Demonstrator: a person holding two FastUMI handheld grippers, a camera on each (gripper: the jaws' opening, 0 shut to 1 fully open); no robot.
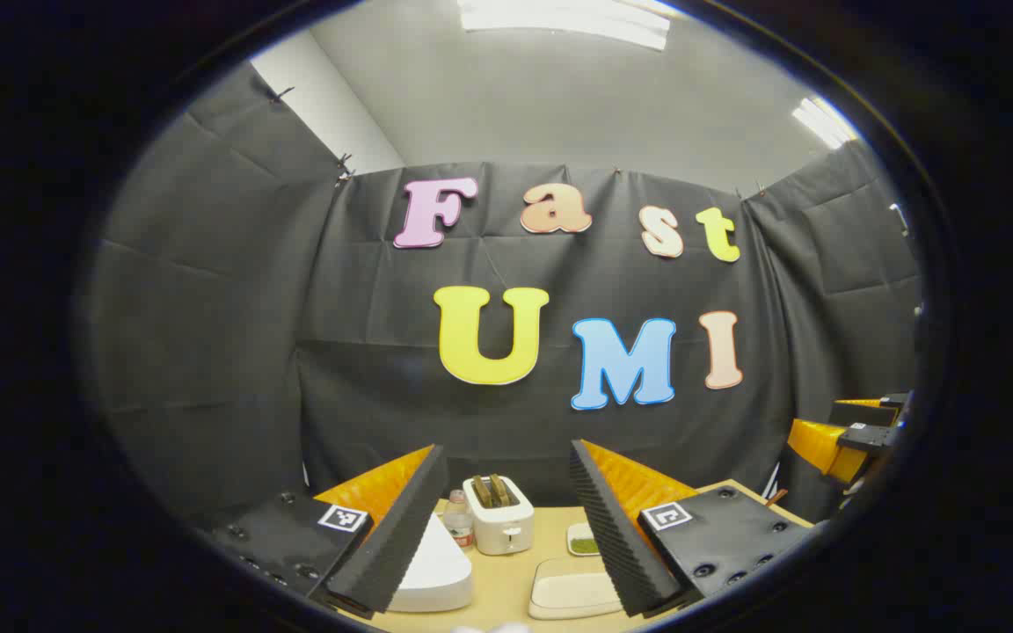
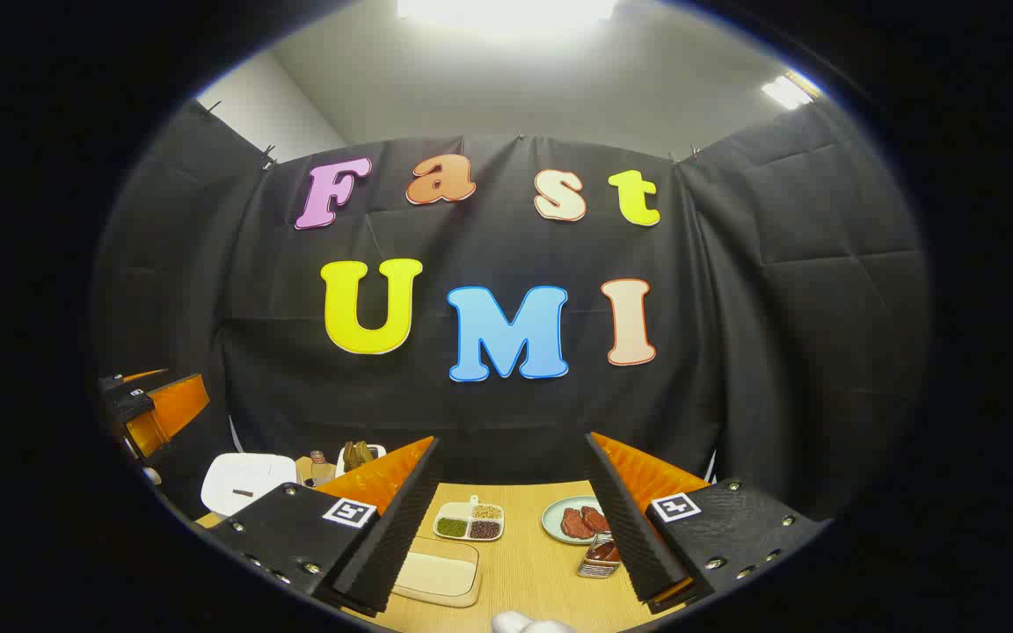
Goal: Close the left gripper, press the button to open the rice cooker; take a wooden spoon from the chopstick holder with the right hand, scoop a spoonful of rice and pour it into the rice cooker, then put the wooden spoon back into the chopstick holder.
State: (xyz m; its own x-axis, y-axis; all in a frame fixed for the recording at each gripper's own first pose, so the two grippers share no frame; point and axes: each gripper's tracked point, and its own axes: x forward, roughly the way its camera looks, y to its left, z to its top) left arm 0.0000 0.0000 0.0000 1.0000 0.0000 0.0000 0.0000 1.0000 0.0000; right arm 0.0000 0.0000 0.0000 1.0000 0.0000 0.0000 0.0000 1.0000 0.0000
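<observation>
Above the wooden table [image 1: 506, 580], the left gripper [image 1: 506, 527] is held high with its fingers spread wide apart and nothing between them. Just beyond its near finger, the white rice cooker [image 1: 432, 571] is seen on the table with its lid down; a small bottle [image 1: 458, 525] and a white toaster [image 1: 498, 514] stand behind it, and a pale tray [image 1: 572, 587] lies to the side. Likewise, the right gripper [image 2: 511, 536] is held released and empty over the table, where a divided dish of grains [image 2: 469, 521], a plate of meat [image 2: 575, 520] and a cutting board [image 2: 436, 573] are laid out. Farther off in the right gripper view, the rice cooker is seen again, closed.
</observation>
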